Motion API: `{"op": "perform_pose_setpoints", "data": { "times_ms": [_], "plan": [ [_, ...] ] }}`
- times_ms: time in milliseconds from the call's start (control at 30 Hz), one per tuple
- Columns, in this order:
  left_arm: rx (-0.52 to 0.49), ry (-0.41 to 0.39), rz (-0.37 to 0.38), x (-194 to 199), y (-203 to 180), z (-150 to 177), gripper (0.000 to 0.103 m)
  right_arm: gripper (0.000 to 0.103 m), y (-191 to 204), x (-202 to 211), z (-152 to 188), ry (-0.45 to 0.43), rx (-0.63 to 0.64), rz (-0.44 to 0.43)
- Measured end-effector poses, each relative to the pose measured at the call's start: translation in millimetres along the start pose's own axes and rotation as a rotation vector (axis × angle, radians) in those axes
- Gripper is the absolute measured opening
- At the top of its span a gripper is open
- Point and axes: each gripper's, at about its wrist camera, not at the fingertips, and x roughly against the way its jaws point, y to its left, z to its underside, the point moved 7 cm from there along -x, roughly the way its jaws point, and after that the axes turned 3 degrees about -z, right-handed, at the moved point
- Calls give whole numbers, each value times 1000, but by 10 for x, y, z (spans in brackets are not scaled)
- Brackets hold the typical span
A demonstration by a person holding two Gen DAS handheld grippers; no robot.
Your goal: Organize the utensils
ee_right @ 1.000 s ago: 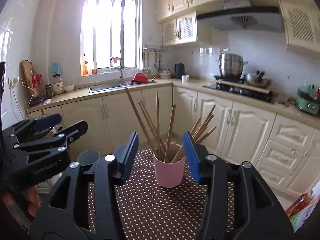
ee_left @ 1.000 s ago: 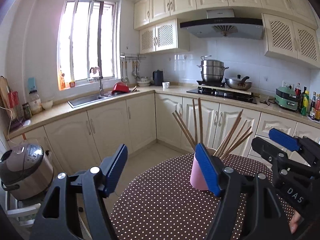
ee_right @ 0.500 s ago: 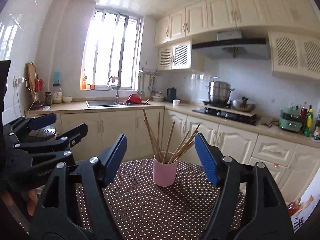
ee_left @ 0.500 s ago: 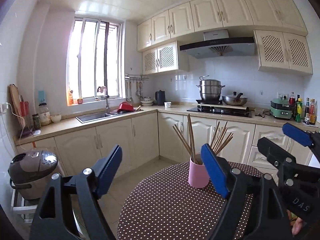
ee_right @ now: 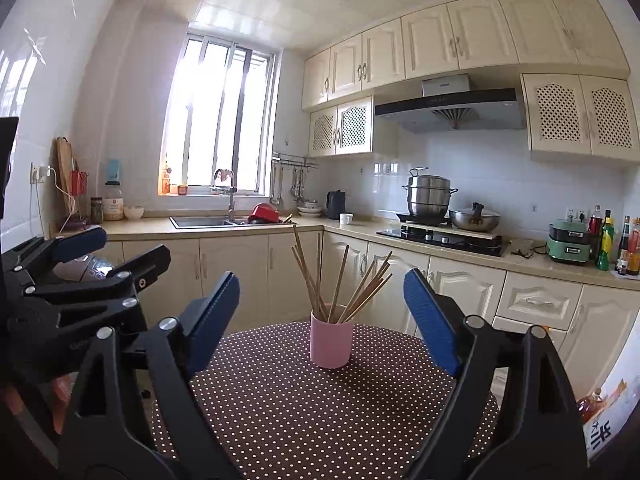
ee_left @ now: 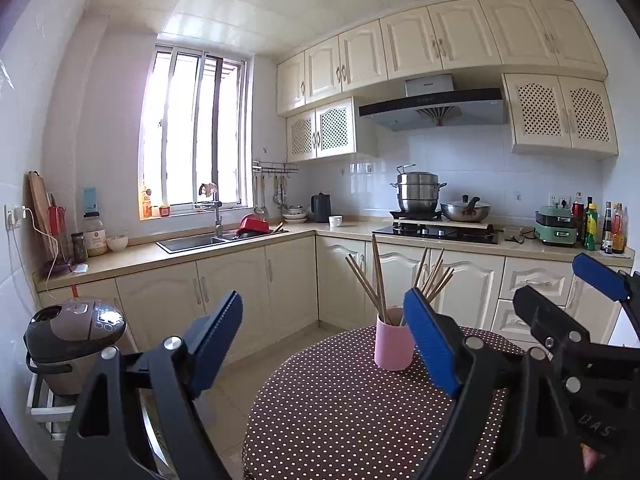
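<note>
Chopsticks (ee_right: 340, 284) stand upright in pink cup (ee_right: 331, 343), tips fanned upward. Left gripper (ee_left: 324, 344) wide, empty; right gripper (ee_right: 320, 328) opening, holding nothing.

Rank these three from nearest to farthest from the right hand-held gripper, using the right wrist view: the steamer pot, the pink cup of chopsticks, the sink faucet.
Measured from the right hand-held gripper:
1. Pink cup of chopsticks, straight ahead on the dotted table.
2. Sink faucet, ahead to the left, under the window.
3. Steamer pot, ahead to the right on the stove; only a little beyond the faucet.
</note>
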Motion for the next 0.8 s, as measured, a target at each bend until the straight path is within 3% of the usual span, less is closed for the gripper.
{"op": "perform_pose_setpoints", "data": {
  "times_ms": [800],
  "plan": [
    [16,-58,1,188,58,-24,86,89,0,195,-73,-41,9,16]
  ]
}}
